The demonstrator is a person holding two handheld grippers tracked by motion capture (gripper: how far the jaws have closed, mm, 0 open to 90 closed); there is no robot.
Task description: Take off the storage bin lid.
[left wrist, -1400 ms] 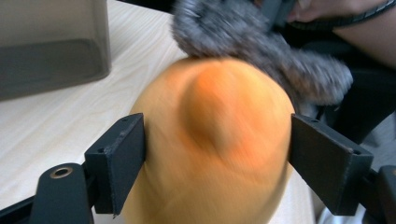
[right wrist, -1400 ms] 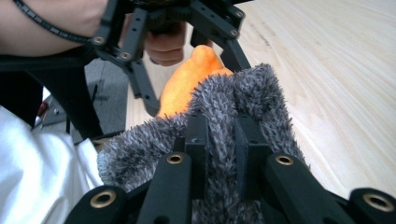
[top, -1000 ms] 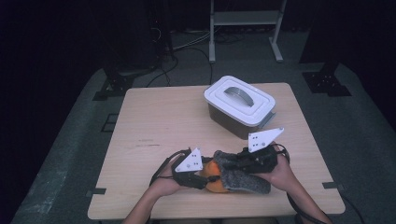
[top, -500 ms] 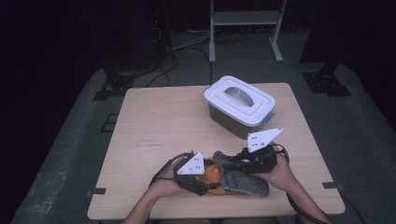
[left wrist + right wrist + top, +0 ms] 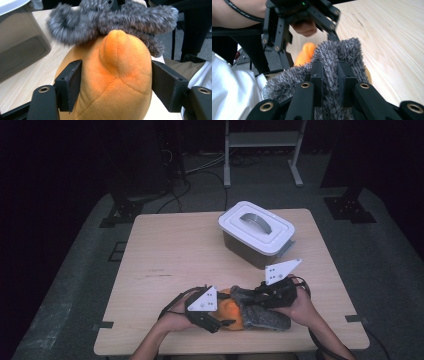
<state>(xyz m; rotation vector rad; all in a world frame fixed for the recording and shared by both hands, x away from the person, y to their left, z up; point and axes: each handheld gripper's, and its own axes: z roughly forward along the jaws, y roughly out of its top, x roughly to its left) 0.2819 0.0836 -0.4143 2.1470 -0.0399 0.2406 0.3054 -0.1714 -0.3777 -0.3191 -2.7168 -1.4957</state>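
Note:
An orange plush toy (image 5: 231, 314) lies near the table's front edge, partly wrapped in a fuzzy grey cover (image 5: 262, 314). My left gripper (image 5: 216, 319) is shut on the orange plush (image 5: 117, 80), one jaw pressed on each side of it. The grey cover (image 5: 112, 20) bunches across the plush's far end. My right gripper (image 5: 250, 297) is shut on a fold of the grey cover (image 5: 337, 62), which is pinched between its jaws. The orange plush (image 5: 305, 56) peeks out behind that fold, with the left gripper (image 5: 297, 18) beyond it.
A lidded plastic box (image 5: 256, 232) with a white lid and grey handle stands at the table's back right, just beyond the right hand. The wooden table (image 5: 170, 250) stretches left and back. A metal stand (image 5: 262, 150) and cables are on the floor behind.
Both hands and the toy have shifted slightly toward the table's front edge. The grips look the same.

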